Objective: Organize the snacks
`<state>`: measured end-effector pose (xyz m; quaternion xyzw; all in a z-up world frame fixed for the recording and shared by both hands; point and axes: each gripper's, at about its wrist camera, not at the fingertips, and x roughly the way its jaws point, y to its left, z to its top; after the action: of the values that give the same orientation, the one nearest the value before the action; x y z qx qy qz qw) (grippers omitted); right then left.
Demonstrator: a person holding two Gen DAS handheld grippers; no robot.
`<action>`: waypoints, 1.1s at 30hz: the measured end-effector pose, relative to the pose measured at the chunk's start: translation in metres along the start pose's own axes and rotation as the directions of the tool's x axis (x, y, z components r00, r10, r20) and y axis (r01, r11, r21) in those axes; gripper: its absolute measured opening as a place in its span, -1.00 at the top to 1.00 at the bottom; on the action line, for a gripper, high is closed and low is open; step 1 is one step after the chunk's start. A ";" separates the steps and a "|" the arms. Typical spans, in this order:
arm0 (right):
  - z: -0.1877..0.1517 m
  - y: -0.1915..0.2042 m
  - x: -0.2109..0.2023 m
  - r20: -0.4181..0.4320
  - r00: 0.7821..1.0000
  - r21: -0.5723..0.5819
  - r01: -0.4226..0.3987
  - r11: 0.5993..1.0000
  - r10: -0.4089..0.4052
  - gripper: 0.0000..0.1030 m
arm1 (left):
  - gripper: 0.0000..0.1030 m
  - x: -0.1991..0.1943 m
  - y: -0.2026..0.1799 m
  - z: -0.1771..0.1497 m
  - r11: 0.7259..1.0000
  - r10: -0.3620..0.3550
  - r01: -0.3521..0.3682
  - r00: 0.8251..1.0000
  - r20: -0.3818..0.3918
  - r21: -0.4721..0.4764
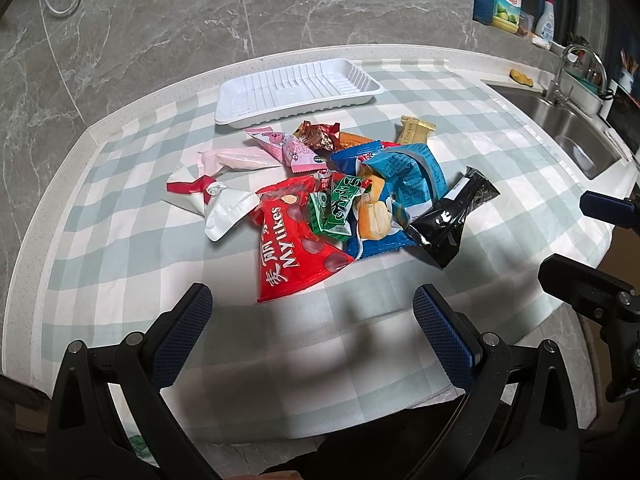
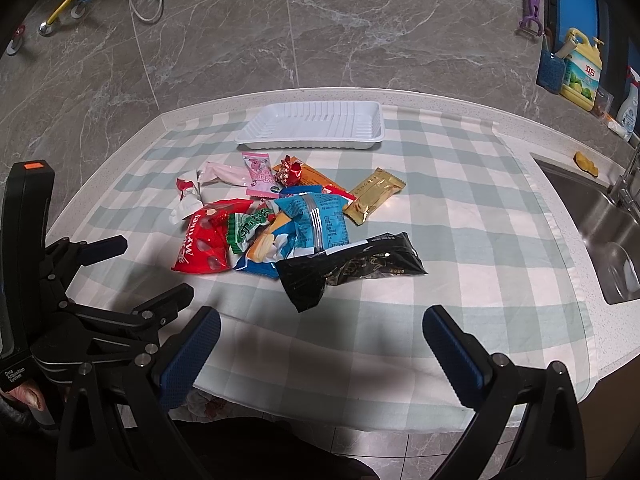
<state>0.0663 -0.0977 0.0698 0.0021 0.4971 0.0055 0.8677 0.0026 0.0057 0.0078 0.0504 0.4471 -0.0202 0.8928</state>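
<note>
A heap of snack packets lies mid-cloth: a red Mylikes bag [image 1: 292,240] [image 2: 204,244], a green packet [image 1: 336,208], a blue packet [image 1: 404,176] [image 2: 316,220], a black packet [image 1: 452,216] [image 2: 352,268], a gold packet [image 2: 372,196] and a pink one [image 1: 288,148]. Behind them stands an empty white tray [image 1: 298,92] [image 2: 312,126]. My left gripper [image 1: 312,300] [image 2: 152,268] hovers open just short of the red bag, holding nothing. My right gripper [image 2: 322,320] [image 1: 576,240] is open and empty too, in front of the black packet.
A green-and-white checked cloth [image 1: 120,220] covers the counter. A steel sink [image 2: 612,240] with a faucet is set in at the right. A yellow detergent bottle [image 2: 580,72] and a spray bottle stand by the marble wall. The counter's front edge runs under both grippers.
</note>
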 end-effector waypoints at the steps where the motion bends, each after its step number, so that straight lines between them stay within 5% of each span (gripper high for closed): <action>1: 0.000 0.001 0.000 0.001 1.000 -0.001 0.000 1.000 0.000 -1.00 | -0.97 0.000 0.000 0.000 1.000 0.000 0.000 1.000 0.000 0.000; 33: 0.001 -0.001 0.000 0.002 1.000 0.001 0.000 1.000 0.000 -1.00 | -0.97 -0.002 0.001 0.001 1.000 0.002 -0.002 1.000 0.005 0.003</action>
<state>0.0676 -0.0986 0.0703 0.0023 0.4964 0.0052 0.8681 0.0021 0.0070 0.0104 0.0519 0.4450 -0.0201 0.8938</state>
